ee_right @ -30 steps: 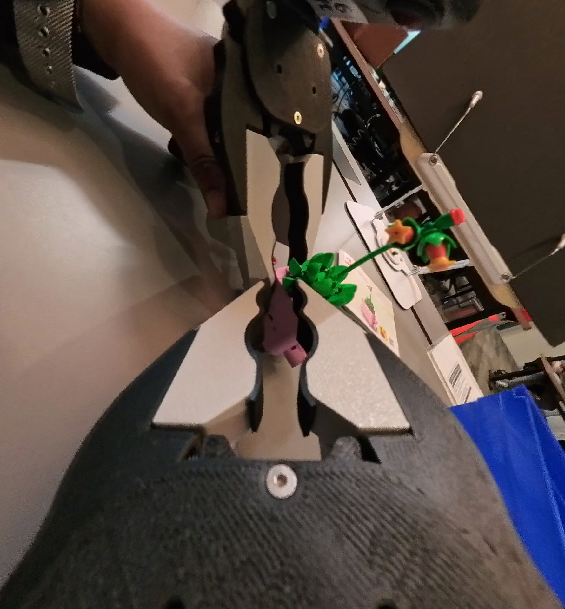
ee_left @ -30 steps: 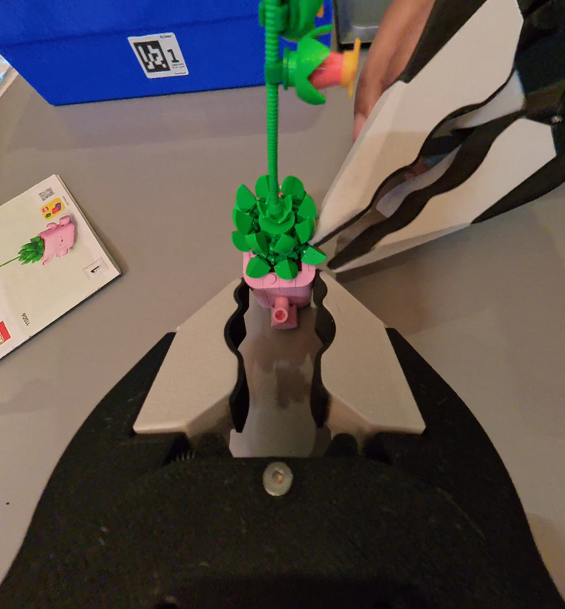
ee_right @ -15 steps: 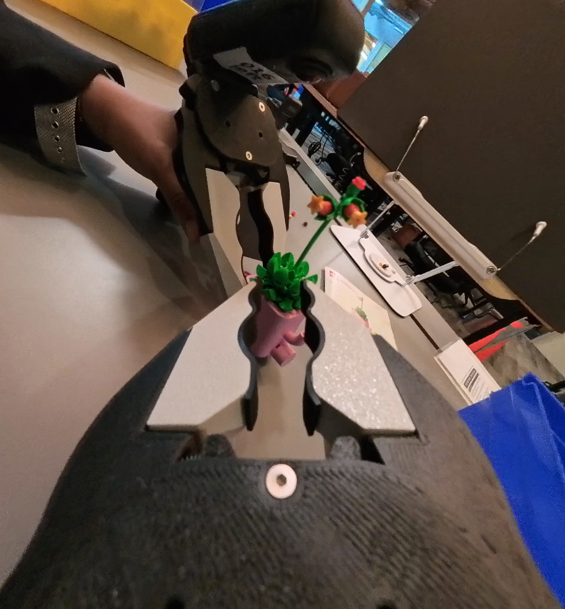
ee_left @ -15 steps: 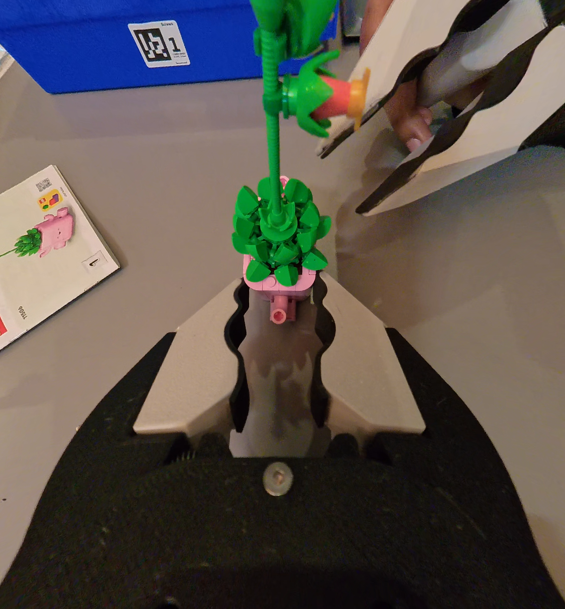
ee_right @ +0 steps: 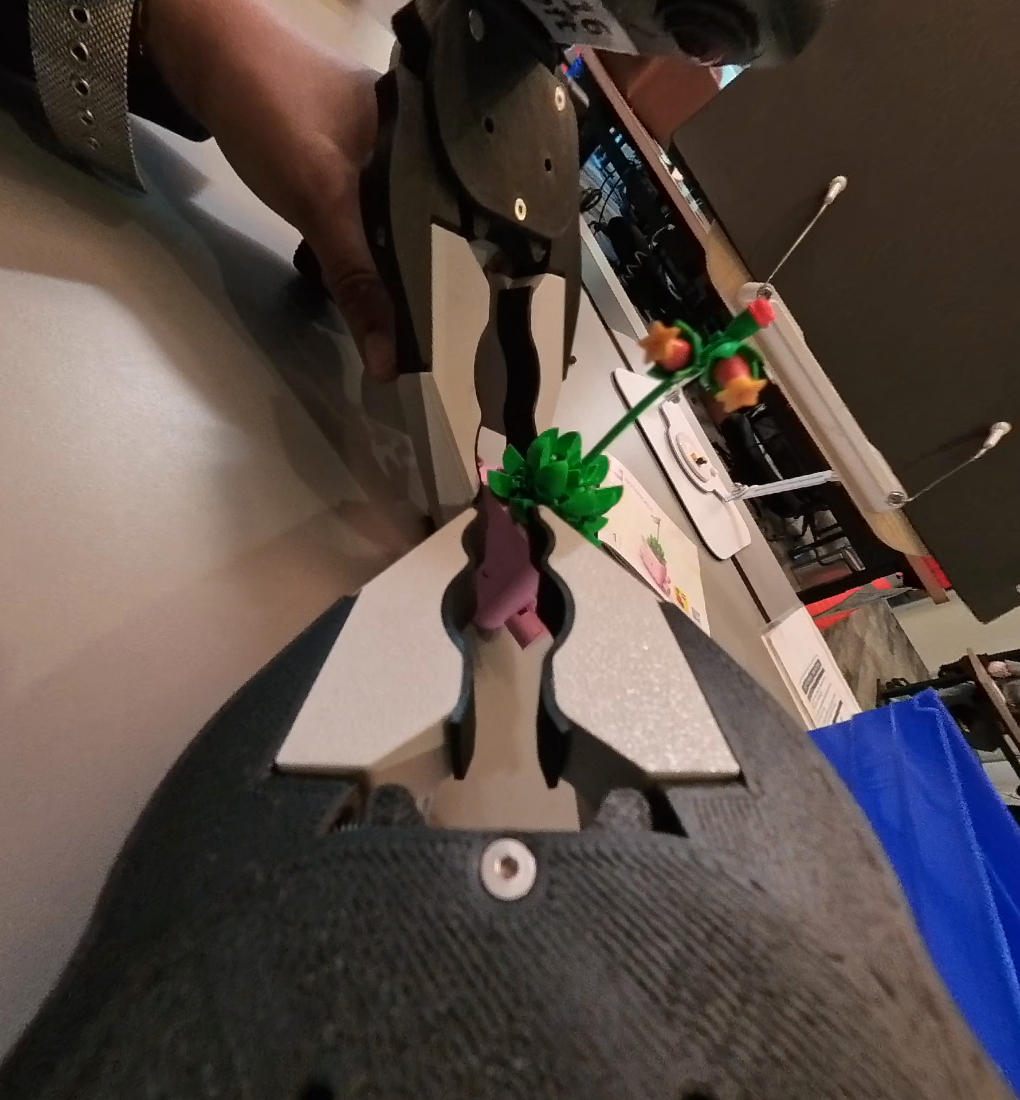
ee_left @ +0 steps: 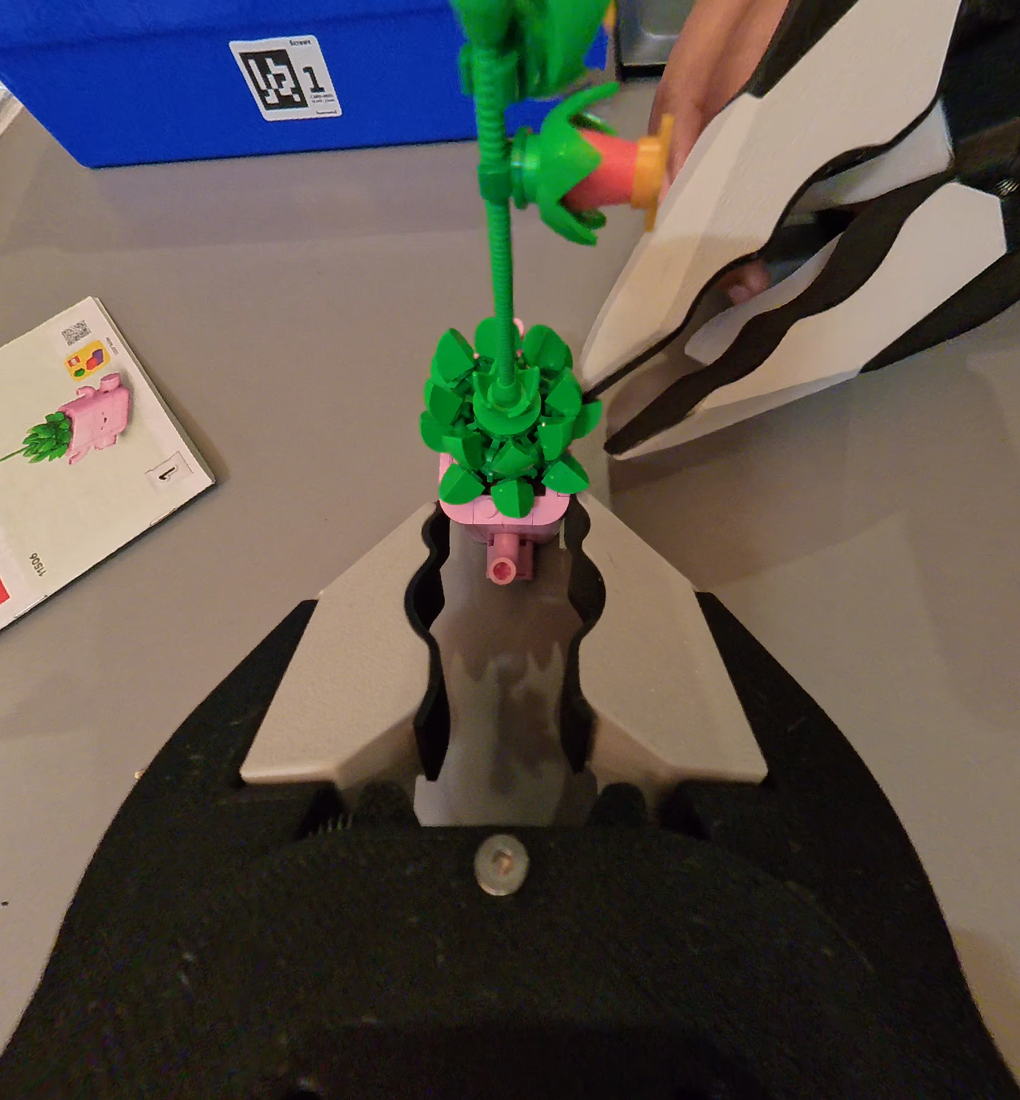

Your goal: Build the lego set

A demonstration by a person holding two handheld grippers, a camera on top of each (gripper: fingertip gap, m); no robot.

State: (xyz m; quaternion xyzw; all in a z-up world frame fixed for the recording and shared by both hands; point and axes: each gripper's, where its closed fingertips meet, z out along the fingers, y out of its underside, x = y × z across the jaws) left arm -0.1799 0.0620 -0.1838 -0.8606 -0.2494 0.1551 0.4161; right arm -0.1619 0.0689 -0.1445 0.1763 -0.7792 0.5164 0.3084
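The lego plant has a pink pot (ee_left: 501, 515), a cluster of green leaves (ee_left: 504, 416), a tall green stem (ee_left: 498, 256) and a red and orange flower (ee_left: 603, 172). It stands upright on the grey table (ee_left: 287, 268). My left gripper (ee_left: 504, 518) is shut on the pink pot. My right gripper (ee_left: 600, 416) comes in from the upper right, its jaws narrowly apart, with its tips touching the right edge of the leaves. In the right wrist view the right gripper (ee_right: 513, 512) has the leaves (ee_right: 549, 482) at its tips and the pot (ee_right: 504, 583) shows through its gap.
A blue bin (ee_left: 138, 77) with a square marker tag stands at the back. An instruction booklet (ee_left: 61, 452) lies on the table to the left. A hand (ee_right: 293, 149) holds the left gripper. A white flat board (ee_right: 686, 452) lies farther off. One gripper's finger ends stand about 4 cm off the other's.
Half a second ago my right gripper was lifted away near the flower. It has come back down to the right edge of the leaves. My left gripper keeps holding the pot.
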